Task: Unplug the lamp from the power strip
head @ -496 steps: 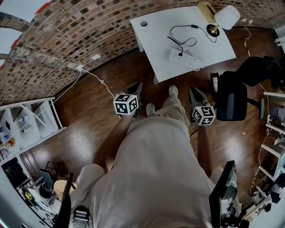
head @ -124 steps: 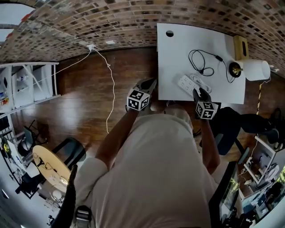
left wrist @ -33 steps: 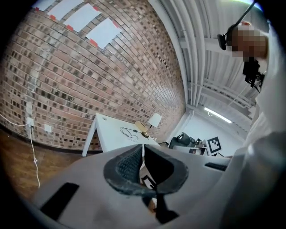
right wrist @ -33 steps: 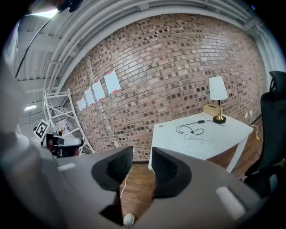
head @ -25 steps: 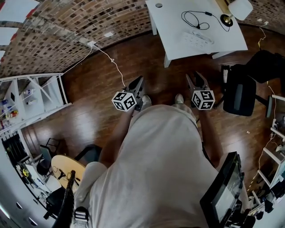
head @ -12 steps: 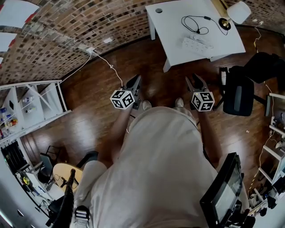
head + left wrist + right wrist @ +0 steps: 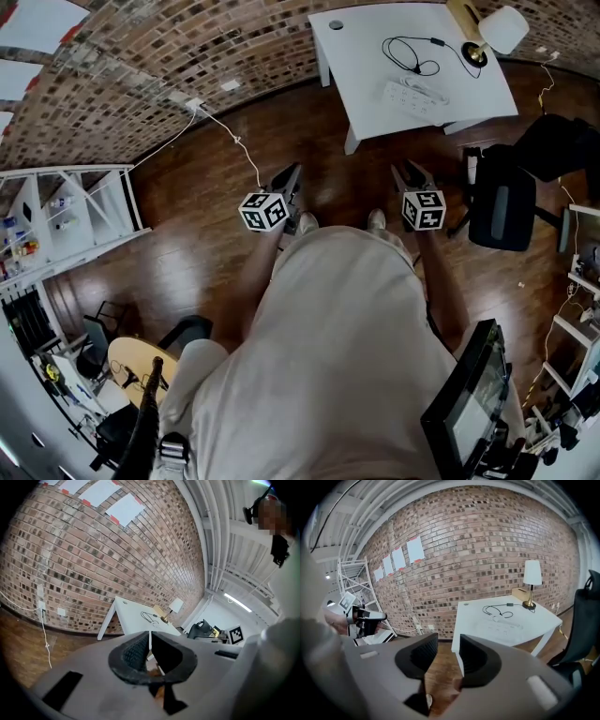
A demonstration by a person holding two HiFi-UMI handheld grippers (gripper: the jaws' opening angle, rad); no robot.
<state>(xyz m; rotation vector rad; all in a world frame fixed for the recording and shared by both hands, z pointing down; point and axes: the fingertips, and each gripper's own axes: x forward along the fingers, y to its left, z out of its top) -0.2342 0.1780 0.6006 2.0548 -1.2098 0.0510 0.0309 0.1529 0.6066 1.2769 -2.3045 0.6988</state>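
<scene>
The white table [image 7: 375, 84] stands well ahead of me, by the brick wall. On it lie the white power strip [image 7: 417, 94] and the lamp's black cord [image 7: 408, 56], looped just beyond the strip. The lamp [image 7: 497, 28] with its white shade stands at the far right corner. Both grippers hang over the wooden floor, far short of the table. My left gripper [image 7: 150, 639] is shut and holds nothing. My right gripper [image 7: 449, 641] is open; its jaws have just been closing, with nothing between them. The right gripper view shows the lamp [image 7: 532, 573] and strip [image 7: 506, 629].
A black office chair [image 7: 502, 197] stands right of me, beside the table. A white cable [image 7: 234, 141] runs from a wall socket across the floor on my left. White shelves [image 7: 66, 216] are at far left, a monitor [image 7: 469, 403] at lower right.
Five seconds ago my right gripper was at the strip on the table; now I stand back from it. Over the last second both grippers have hardly shifted in view.
</scene>
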